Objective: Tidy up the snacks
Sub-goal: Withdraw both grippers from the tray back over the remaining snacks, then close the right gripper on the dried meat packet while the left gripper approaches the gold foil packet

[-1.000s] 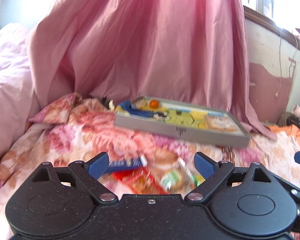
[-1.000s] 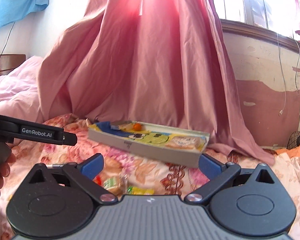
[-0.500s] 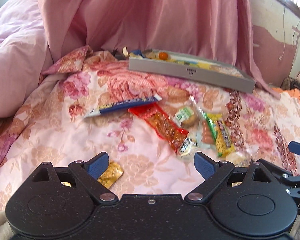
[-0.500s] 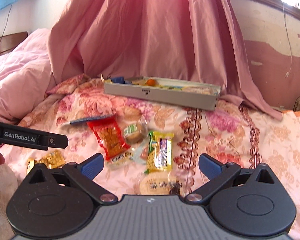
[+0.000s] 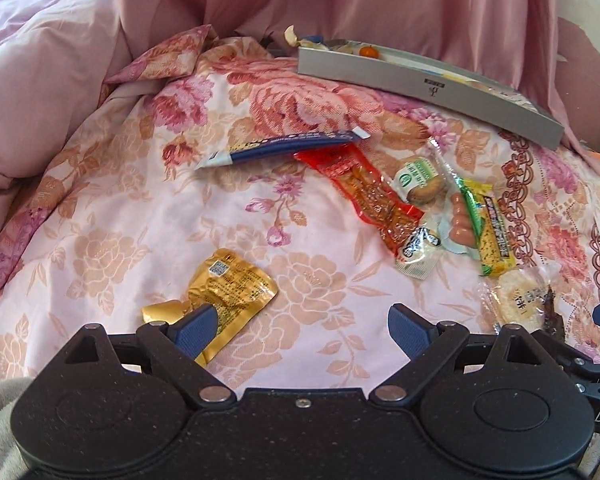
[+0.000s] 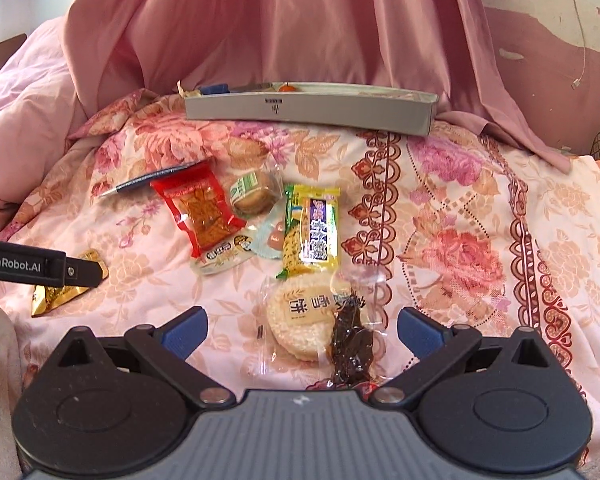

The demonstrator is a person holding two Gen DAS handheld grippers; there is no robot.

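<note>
We see a floral bedspread with the snacks scattered on it, and we place everything by the grey box at the far edge, in front of the pink curtain.

Our left tool has its jaws wide apart with nothing between them. Its left pad overlaps the corner of a gold packet, which lies well in front of the box; we cannot tell if pad and packet touch. Our right tool also stands wide apart, hovering over a round rice cracker in clear wrap and a dark dried snack lying partly on it. The lower end of that dark piece is hidden behind the tool's body.

Between these and the box lie a yellow corn packet, a red packet, a small round cake, a pale packet with a cartoon face tucked under the red one's end, a small sausage in clear film, half covered by the corn packet, and a long blue stick packet.

Inside the box we make out only an orange ball and a blue item; its wall hides the rest. Part of the left tool's arm crosses the left edge of the right view, covering some of the gold packet.
</note>
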